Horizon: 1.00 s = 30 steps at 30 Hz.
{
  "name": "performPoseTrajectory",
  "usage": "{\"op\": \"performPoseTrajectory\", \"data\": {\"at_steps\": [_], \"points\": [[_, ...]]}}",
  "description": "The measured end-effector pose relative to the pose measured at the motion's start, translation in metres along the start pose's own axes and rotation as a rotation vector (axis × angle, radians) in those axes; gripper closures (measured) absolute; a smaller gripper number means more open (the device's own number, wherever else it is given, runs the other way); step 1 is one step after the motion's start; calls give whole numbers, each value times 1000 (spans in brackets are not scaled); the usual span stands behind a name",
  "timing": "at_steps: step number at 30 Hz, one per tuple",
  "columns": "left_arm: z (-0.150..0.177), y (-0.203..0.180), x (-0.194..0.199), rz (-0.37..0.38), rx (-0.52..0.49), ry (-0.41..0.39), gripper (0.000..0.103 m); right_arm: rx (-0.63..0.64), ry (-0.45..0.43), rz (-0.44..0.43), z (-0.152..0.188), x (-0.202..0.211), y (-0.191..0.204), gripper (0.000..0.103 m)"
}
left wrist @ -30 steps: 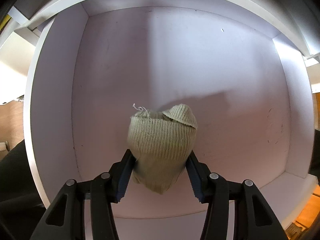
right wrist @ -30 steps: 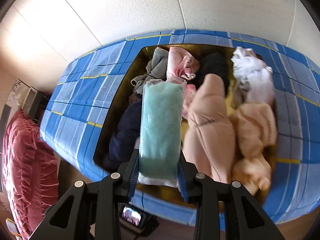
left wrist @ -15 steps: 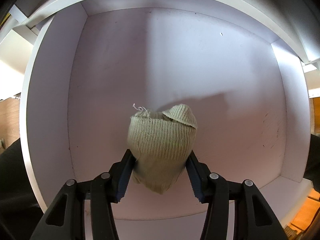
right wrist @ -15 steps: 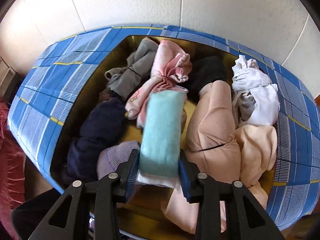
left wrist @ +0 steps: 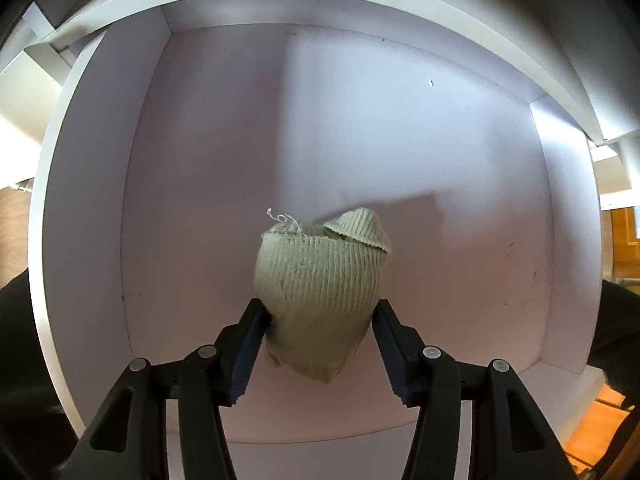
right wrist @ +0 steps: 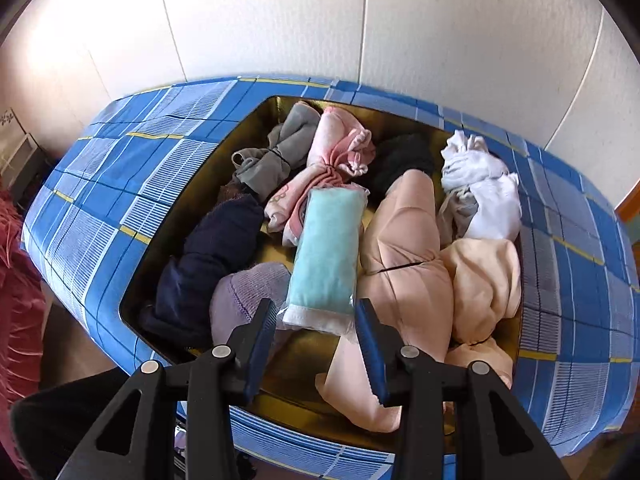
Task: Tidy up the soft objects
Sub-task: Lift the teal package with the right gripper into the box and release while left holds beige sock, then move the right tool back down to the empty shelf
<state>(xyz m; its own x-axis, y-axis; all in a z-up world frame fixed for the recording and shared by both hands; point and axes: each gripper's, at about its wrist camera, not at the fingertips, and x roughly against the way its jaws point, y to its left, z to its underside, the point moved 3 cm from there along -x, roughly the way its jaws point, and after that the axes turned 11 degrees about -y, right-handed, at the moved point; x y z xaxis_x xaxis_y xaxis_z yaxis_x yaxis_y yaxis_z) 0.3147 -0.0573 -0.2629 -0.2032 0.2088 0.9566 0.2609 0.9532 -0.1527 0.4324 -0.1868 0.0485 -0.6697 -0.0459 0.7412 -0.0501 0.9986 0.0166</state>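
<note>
Pointing straight down into an otherwise bare white drawer [left wrist: 96, 208], the left gripper [left wrist: 318, 344] was seen with a rolled, ribbed, pale green knitted item [left wrist: 320, 280] between its blue pads; the jaws were opening, and the pads appeared to be only just at the sides of the roll, which looked to be resting on or just above the drawer floor, so a release into that compartment was judged to be under way. The right gripper [right wrist: 316, 344] was angled down over a blue plaid fabric bin [right wrist: 132, 168] piled with soft things, and a mint-green towel in a clear wrapper [right wrist: 328, 256] lay lengthwise ahead of it on the heap, between a pink bundle [right wrist: 332, 160] and a peach garment [right wrist: 404, 256]. Its jaws stood slightly apart, a gap was seen on either side of the packet's near end, and nothing was pinched. The packet was presumably laid there so that it sat sorted with the other cloths.
</note>
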Motion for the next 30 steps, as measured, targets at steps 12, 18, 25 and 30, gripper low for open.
{"op": "performPoseTrajectory", "data": {"at_steps": [12,18,25,30], "points": [[8,25,10,20,19,-23,47,-50,-32,-61,13,15,-1,62],[15,37,14,24,23,-26,48,-88,-97,-97,36,44,-12,62],[11,32,18,27,33,-27,49,-118,-129,-163,93,75,-28,62],[11,35,19,31,36,-31,49,-101,-105,-183,153,79,-33,62]]}}
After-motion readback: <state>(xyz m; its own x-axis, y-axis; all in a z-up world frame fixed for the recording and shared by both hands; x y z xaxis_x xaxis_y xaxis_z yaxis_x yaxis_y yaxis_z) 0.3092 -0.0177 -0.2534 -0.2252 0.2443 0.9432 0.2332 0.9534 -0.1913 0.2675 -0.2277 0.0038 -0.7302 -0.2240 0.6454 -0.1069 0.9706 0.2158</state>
